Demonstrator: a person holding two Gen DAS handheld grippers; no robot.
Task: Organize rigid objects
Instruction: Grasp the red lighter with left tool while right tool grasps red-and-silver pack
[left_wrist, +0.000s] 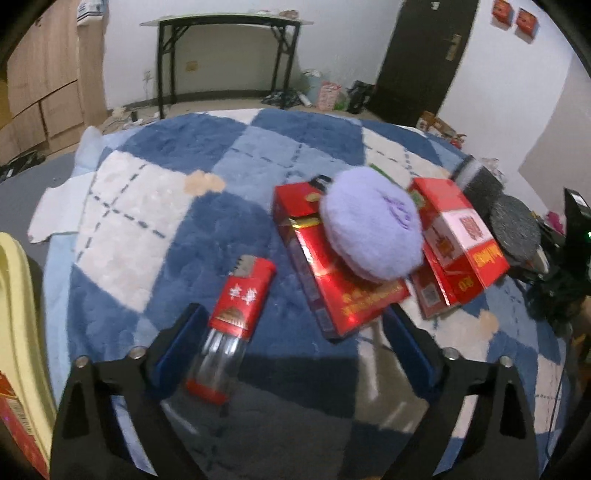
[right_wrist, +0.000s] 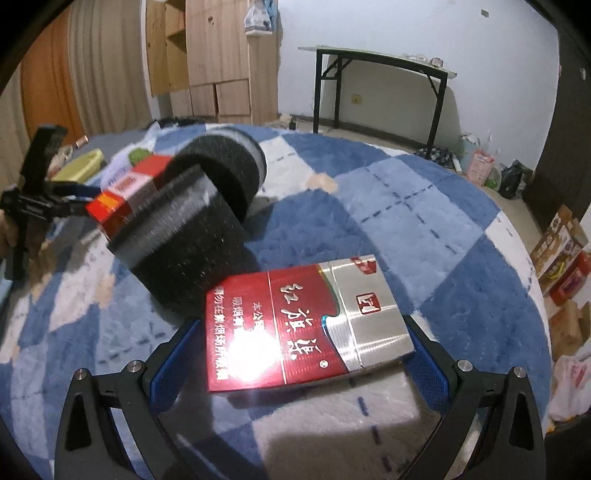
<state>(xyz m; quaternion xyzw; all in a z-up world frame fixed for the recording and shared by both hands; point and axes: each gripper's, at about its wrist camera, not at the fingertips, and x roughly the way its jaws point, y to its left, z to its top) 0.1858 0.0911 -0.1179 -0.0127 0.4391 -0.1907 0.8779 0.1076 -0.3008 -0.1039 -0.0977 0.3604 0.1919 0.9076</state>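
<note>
Your left gripper (left_wrist: 295, 347), fingers spread, frames the red lighter (left_wrist: 236, 314) at its 9 o'clock finger. Your right gripper (right_wrist: 301, 347) brackets the red-and-silver cigarette pack (right_wrist: 310, 325) on the checked blanket (right_wrist: 424, 221); whether it pinches, you cannot tell.

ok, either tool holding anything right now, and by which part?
Neither grips anything. The lighter lies between the open left tool's fingers, by its left pad; the red-and-silver pack lies between the open right tool's.
</note>
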